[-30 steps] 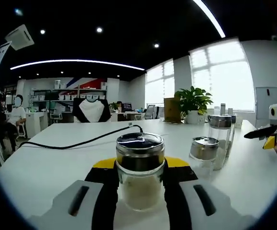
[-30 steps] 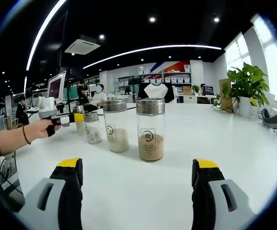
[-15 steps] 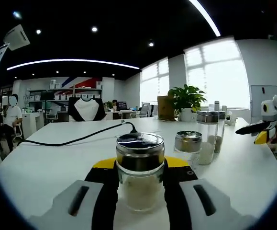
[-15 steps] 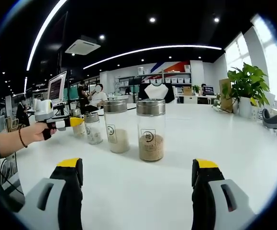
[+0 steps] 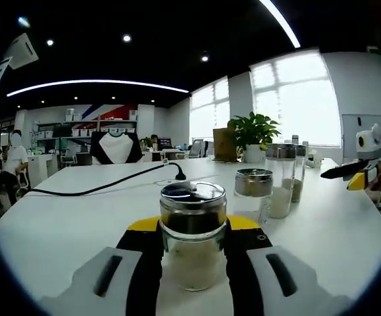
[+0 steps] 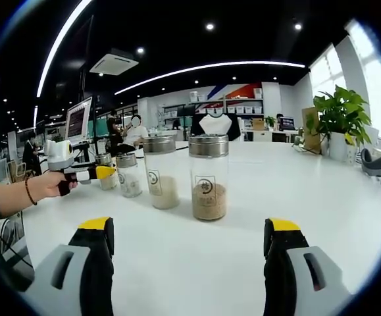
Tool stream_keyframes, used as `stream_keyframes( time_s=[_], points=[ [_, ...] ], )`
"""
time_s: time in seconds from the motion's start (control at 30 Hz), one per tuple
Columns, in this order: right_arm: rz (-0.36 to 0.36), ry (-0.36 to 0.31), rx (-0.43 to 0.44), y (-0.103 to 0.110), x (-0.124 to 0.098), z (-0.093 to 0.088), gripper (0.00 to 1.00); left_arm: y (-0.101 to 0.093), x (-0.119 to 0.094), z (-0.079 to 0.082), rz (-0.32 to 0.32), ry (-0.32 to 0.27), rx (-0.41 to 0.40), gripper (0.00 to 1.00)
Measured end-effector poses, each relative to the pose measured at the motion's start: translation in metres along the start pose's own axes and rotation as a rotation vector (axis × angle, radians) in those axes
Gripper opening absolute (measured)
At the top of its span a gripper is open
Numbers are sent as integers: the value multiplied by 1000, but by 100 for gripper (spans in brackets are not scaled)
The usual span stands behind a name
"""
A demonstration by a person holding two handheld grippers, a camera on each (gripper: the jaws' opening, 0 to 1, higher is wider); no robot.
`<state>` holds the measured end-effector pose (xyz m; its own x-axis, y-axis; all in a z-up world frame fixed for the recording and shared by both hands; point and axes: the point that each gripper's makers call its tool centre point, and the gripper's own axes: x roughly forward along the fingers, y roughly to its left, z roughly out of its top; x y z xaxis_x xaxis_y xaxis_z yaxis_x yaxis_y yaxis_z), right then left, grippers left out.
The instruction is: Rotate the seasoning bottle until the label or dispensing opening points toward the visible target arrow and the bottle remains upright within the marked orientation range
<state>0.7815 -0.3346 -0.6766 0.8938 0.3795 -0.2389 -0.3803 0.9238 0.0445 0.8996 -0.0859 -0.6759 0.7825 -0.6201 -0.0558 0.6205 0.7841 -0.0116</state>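
Left hand-held gripper [image 5: 193, 253] clamps a seasoning bottle [image 5: 193, 232]; right hand-held gripper [image 6: 190, 247] gapes before labelled jars [image 6: 208, 176].

From the left gripper view we look low across the white table [image 5: 58, 224] toward the windows, close behind a held seasoning bottle [image 5: 193, 234]. From the right gripper view we face the shelving. Both share the two tall jars [image 6: 208, 176].

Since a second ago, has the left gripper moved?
Yes. In the right gripper view, the left gripper has shifted left, away from the short jar it was overlapping.
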Motion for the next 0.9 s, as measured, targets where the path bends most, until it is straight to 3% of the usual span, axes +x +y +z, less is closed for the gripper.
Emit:
stream_keyframes(
  time_s=[0.9],
  points=[
    [-5, -11, 11, -5, -2, 3, 96, 0, 4, 0, -15, 14, 6, 37]
  ],
)
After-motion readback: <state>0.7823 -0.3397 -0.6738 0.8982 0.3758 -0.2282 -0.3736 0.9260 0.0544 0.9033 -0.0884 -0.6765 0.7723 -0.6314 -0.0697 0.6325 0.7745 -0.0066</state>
